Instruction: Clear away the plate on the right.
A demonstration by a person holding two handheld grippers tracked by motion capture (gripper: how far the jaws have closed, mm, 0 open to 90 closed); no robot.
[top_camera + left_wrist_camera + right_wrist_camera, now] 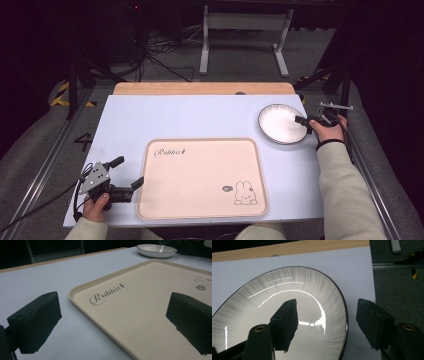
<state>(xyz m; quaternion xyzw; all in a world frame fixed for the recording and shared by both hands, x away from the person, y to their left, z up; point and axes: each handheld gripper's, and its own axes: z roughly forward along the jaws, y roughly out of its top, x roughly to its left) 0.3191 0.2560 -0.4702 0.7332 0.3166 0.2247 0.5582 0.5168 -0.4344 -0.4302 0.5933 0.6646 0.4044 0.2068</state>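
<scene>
two jaws astride plate rim

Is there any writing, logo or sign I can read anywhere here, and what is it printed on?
"Rabbit": script lettering with a tiny carrot mark after it, printed at one corner of the beige tray.
Small round dark badge beside the drawn rabbit at the opposite corner of the tray: too small to read.
Plate, table cover: no writing.
</scene>
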